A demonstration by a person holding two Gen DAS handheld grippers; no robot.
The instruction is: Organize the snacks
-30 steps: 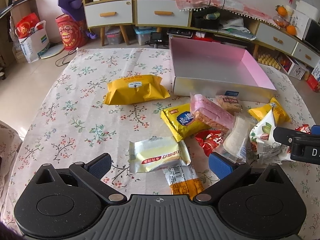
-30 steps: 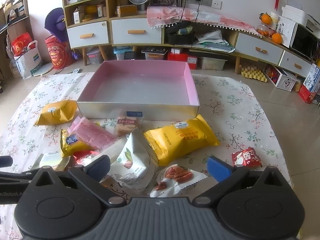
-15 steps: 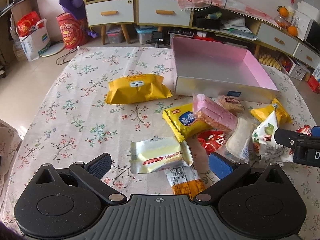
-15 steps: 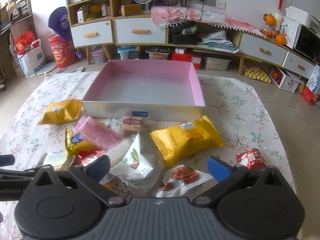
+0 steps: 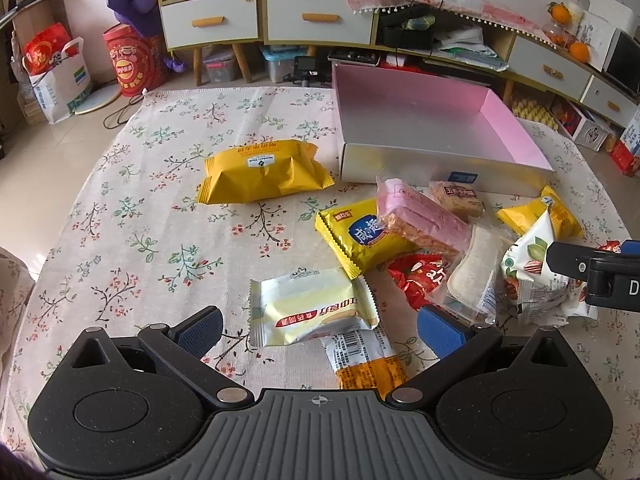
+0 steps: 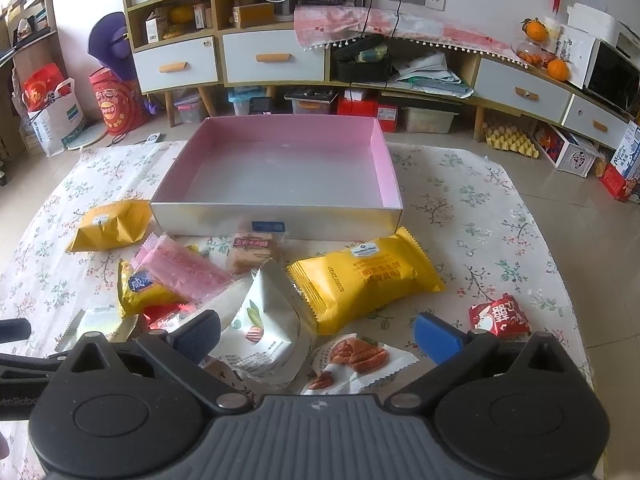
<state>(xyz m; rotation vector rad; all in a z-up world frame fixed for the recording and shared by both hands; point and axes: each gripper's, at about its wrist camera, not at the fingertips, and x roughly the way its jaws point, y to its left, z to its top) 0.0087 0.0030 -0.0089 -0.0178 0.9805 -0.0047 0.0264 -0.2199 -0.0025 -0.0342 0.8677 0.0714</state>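
An empty pink box (image 5: 424,120) (image 6: 288,168) stands at the far side of the floral table. Snack packets lie scattered before it. My left gripper (image 5: 318,326) is open above a pale yellow packet (image 5: 312,306) and an orange-white packet (image 5: 366,356). My right gripper (image 6: 316,338) is open above a white nut bag (image 6: 264,320) and a pecan packet (image 6: 356,364). A big yellow packet (image 6: 364,280) lies just ahead of it. Another yellow packet (image 5: 262,176) lies alone to the left. The right gripper also shows at the left wrist view's right edge (image 5: 596,272).
A pink wafer pack (image 5: 420,216), a yellow-blue packet (image 5: 364,240), a red packet (image 5: 420,278) and a small red packet (image 6: 500,316) lie on the cloth. Cabinets (image 6: 276,60) and floor clutter stand beyond the table.
Both grippers have drifted slightly forward and the views tilted a little. No snack has moved. Both stay open.
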